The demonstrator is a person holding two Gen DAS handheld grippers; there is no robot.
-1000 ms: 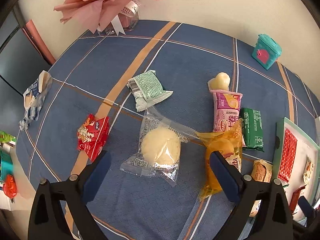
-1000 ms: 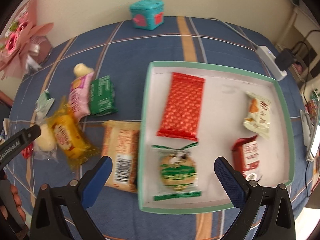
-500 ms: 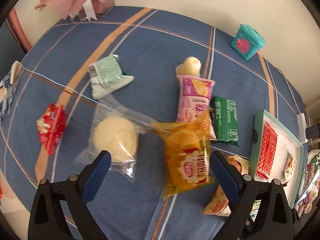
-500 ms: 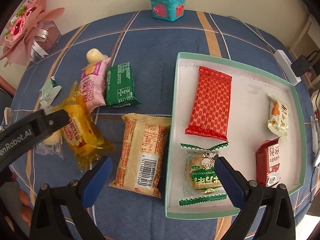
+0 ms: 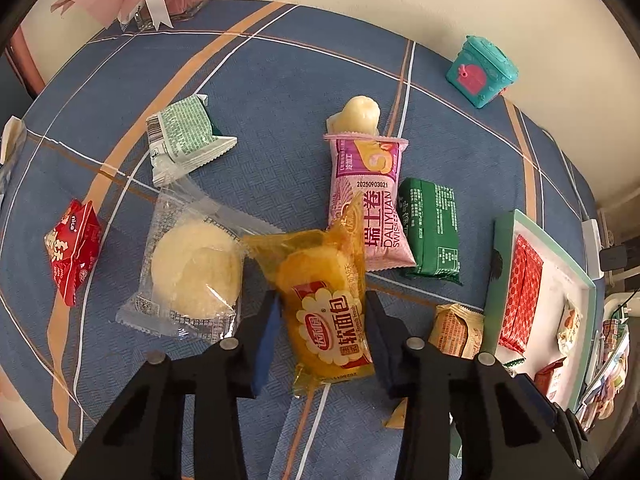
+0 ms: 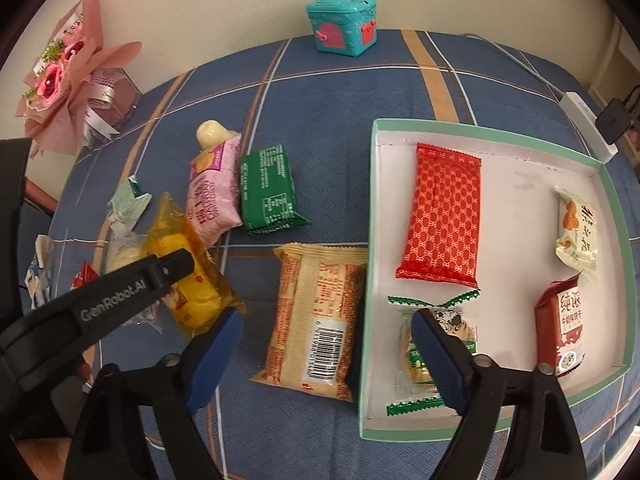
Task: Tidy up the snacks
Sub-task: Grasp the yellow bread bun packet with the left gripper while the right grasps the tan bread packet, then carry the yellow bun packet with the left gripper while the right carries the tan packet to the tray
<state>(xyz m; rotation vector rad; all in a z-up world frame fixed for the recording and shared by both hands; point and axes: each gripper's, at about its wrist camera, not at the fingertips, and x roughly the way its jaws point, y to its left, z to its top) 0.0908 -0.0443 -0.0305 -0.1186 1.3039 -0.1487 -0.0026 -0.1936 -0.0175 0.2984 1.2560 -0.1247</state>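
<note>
On the blue plaid counter (image 5: 280, 92), the left hand-held gripper (image 5: 322, 322) has just closed its jaws onto the yellow bread packet (image 5: 326, 312), hemmed in by a clear-wrapped bun (image 5: 192, 268) and a pink roll packet (image 5: 370, 204), while the right hand-held gripper (image 6: 324, 354), jaws just narrowing but apart, straddles the tan packet (image 6: 316, 320) beside the tray (image 6: 368, 280).

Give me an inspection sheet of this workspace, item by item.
Surface: blue plaid tablecloth.
Job's things: white tray holds five snacks, among them a red wafer pack; yellow bread pack, tan pack, pink roll and green pack lie outside it.
Clutter: teal toy chest, pink bouquet.
Grippers: left gripper jaws have just been closing, pads against the yellow bread pack; right gripper closing above the tan pack, not touching.
Cables: white power strip, with cable.
Surroundings: cream wall.
</note>
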